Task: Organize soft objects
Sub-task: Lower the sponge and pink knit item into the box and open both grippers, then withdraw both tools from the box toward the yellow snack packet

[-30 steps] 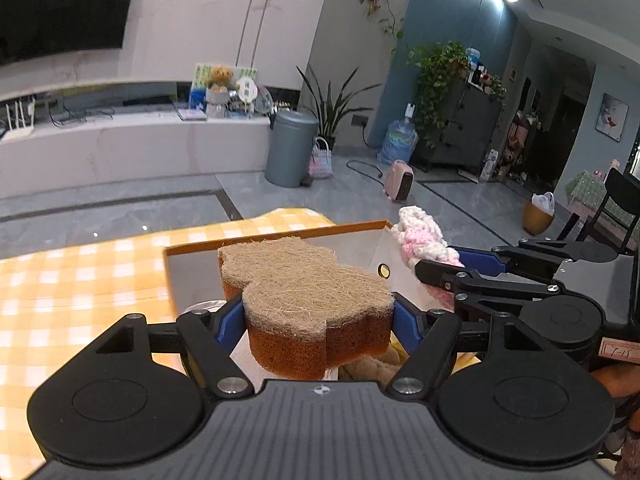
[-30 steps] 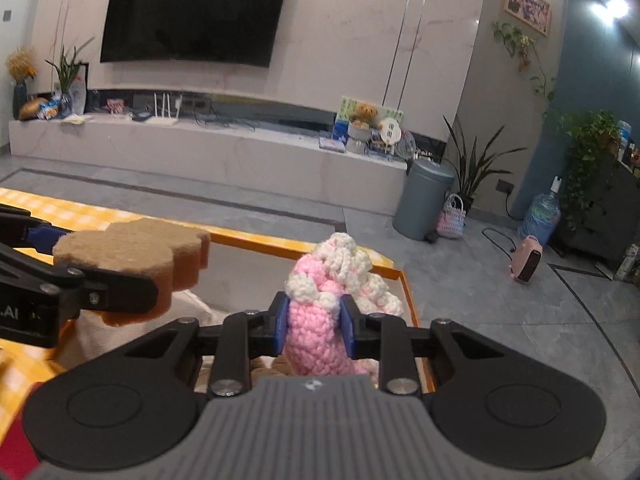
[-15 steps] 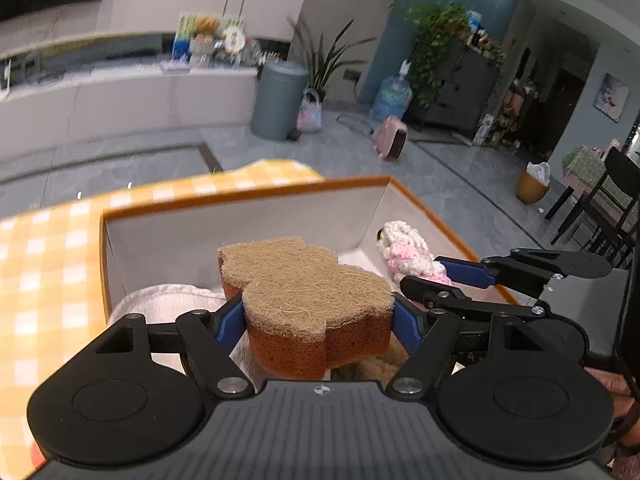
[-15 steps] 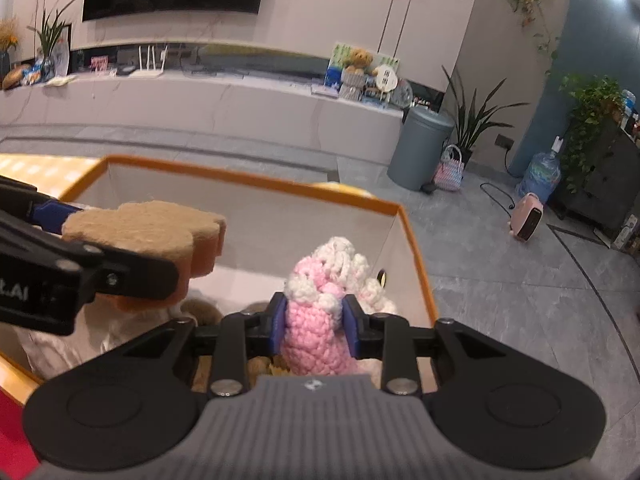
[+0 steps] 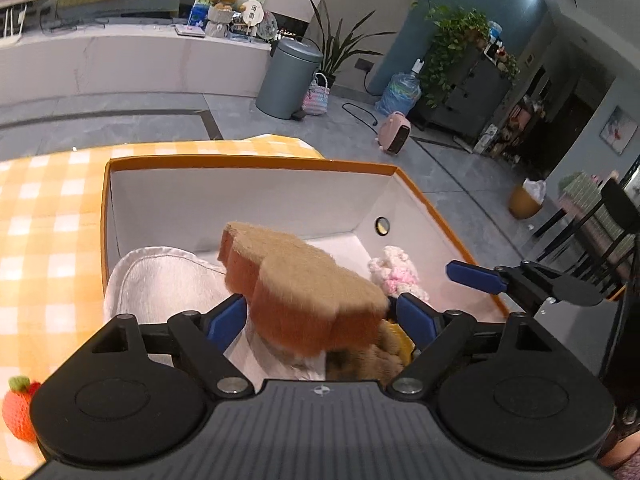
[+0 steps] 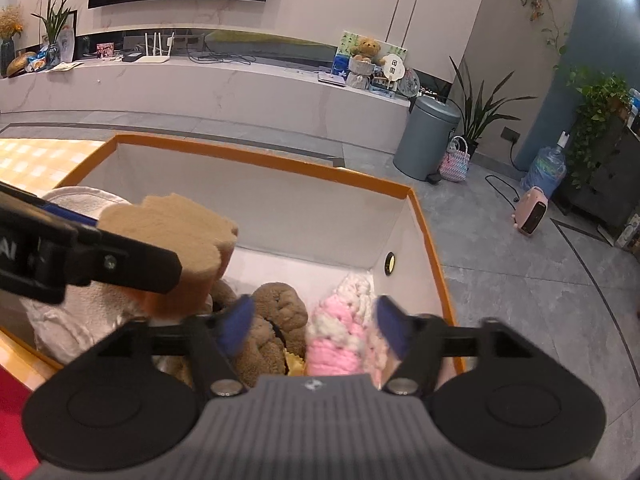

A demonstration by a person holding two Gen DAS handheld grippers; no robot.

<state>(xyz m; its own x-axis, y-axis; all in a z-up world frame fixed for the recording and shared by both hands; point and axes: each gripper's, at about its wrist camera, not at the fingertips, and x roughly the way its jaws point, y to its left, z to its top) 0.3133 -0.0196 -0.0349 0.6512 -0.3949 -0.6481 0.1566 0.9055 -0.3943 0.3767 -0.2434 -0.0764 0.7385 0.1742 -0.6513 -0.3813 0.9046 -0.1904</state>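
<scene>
Opening, two tongs release one sponge (image 5: 304, 288); one knitted toy (image 6: 340, 332).

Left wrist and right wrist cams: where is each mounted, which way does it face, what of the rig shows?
Left wrist: on the left gripper, looking down along its opening jaws into the orange-rimmed white box; tan bear-shaped loofah sponge between the pads; right gripper at right.
Right wrist: on the right gripper, facing the same box; jaws opening around the pink-and-white crocheted toy; left gripper's black finger at left.
Shared: box, sponge, toy, grey bin.
</scene>
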